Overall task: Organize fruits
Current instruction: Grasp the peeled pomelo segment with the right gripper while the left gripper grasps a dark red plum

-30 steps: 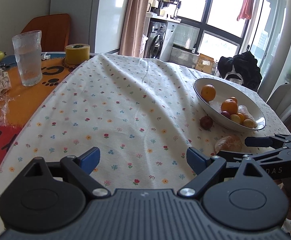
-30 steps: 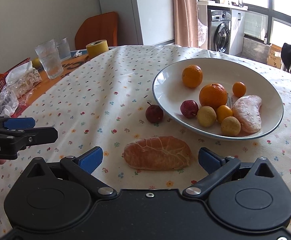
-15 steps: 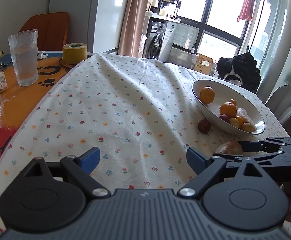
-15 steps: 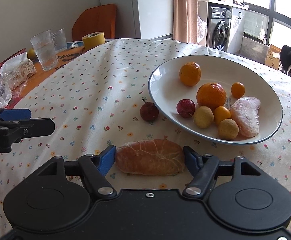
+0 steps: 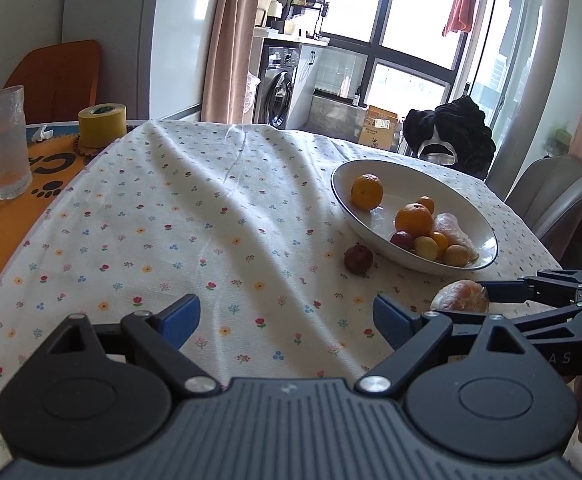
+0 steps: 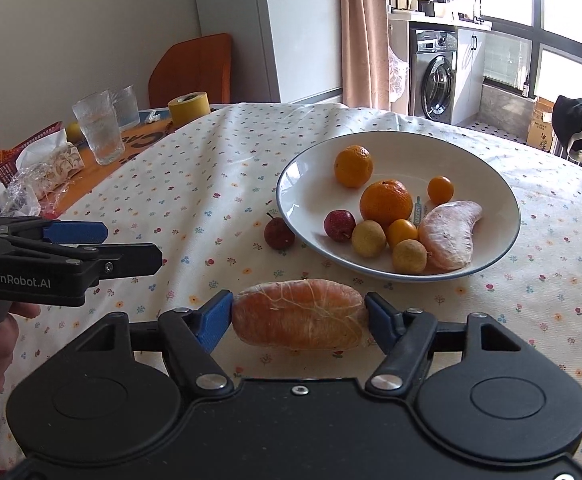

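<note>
One peeled pomelo segment (image 6: 299, 314), orange with white pith strands, sat clamped end-to-end in the right gripper (image 6: 299, 320) just before the bowl (image 6: 291, 184); left gripper (image 5: 287, 316) gaped wide, empty.

A lived-in home: a dining counter (image 6: 195, 184) under flowered cloth, a washing machine (image 6: 437, 80) by big windows (image 5: 411, 12), curtains (image 5: 227, 40), laundry hanging (image 5: 460, 8), chairs (image 5: 551, 196) drawn up.
</note>
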`<state>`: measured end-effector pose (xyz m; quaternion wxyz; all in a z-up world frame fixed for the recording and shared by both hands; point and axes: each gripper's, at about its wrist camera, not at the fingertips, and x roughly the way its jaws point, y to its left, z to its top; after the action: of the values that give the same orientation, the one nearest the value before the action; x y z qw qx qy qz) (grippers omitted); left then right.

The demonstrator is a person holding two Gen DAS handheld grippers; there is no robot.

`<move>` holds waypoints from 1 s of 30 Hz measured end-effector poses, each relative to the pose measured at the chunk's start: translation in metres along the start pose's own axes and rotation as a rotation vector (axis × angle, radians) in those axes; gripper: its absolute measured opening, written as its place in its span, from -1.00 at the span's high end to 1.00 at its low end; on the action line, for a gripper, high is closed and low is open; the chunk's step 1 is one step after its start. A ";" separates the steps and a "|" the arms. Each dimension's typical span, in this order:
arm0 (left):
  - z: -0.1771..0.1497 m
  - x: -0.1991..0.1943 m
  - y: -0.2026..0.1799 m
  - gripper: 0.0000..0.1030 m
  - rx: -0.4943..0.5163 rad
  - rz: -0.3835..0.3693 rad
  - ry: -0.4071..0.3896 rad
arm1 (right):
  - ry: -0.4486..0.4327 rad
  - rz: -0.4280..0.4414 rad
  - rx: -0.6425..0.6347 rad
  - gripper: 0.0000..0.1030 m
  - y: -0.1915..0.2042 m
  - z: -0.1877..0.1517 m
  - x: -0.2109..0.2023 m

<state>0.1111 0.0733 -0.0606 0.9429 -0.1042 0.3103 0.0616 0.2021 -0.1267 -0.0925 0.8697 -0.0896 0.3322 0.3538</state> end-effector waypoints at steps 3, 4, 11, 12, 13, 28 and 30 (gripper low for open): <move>0.004 0.005 -0.007 -0.76 0.011 -0.012 -0.012 | -0.018 -0.004 0.010 -0.32 -0.007 0.001 -0.008; 0.006 0.007 -0.011 -0.74 0.020 -0.016 -0.012 | -0.023 -0.005 0.013 -0.32 -0.009 0.002 -0.010; 0.012 0.023 -0.029 -0.59 0.054 -0.025 -0.007 | -0.059 -0.017 0.037 -0.32 -0.027 0.005 -0.023; 0.013 0.026 -0.031 -0.56 0.058 -0.025 -0.003 | -0.064 -0.019 0.041 -0.32 -0.030 0.006 -0.024; 0.013 0.029 -0.033 -0.54 0.061 -0.022 0.000 | -0.068 -0.021 0.046 -0.32 -0.033 0.006 -0.025; 0.017 0.074 -0.049 -0.14 0.089 0.014 0.085 | -0.086 -0.038 0.111 -0.32 -0.076 0.009 -0.021; 0.018 0.078 -0.049 -0.11 0.088 0.013 0.091 | -0.085 -0.038 0.115 -0.32 -0.078 0.011 -0.020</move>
<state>0.1927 0.0336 -0.0858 0.9311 -0.0632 0.3557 0.0494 0.2497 -0.1910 -0.0777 0.8933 -0.0305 0.3128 0.3212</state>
